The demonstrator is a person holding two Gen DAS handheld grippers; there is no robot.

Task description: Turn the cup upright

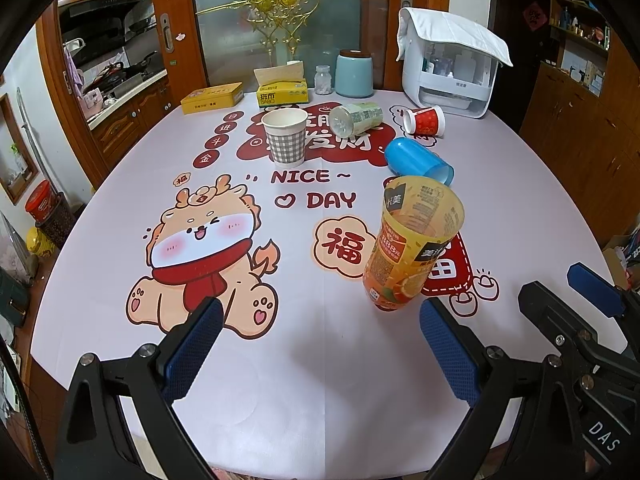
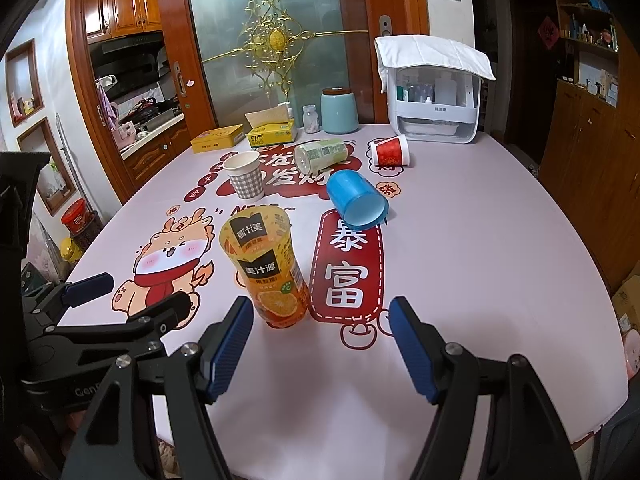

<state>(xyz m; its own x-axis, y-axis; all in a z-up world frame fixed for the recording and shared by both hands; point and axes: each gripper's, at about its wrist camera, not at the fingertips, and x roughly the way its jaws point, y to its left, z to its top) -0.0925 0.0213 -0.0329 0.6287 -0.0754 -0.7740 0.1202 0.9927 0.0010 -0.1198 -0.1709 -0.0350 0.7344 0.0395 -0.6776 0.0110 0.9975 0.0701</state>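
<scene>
Left tool [image 1: 318,338] and right tool [image 2: 320,340], both with jaws spread wide and holding nothing, hang low over the near edge of the surface [image 1: 360,400]. Each finger carries a blue, finely ribbed pad on a black frame.

Progress, as judged from how the cups lie: 2 cups stand upright and 3 lie on their sides, so the task appears partly done. The orange juice-label cup [image 2: 268,268] stands mouth-up just ahead of the right tool, slightly toward its left finger; from the left tool it sits ahead and beside the right finger. It is a translucent, thin-walled plastic cylinder wrapped in a printed orange label, tapering a little toward its base. The grey checked paper cup [image 1: 285,136] also stands upright, farther ahead, with a white interior and a rolled rim.

Left to right: the blue plastic cup [image 2: 358,200] lies tipped ahead of the right tool, its open mouth turned toward the camera; its wall is smooth and glossy. Beyond it lie a pale green printed cup [image 2: 320,154], base facing the tools, and a red paper cup [image 2: 390,152], farthest to the right. Of the 3, the blue one is nearest the right tool and looks the likeliest next target.

The surface is covered by a smooth pale cloth printed with a cartoon dragon and red lettering. A tissue box [image 1: 282,90], a yellow tin [image 1: 212,98] and a light blue canister [image 1: 354,74] stand along the far edge.
</scene>
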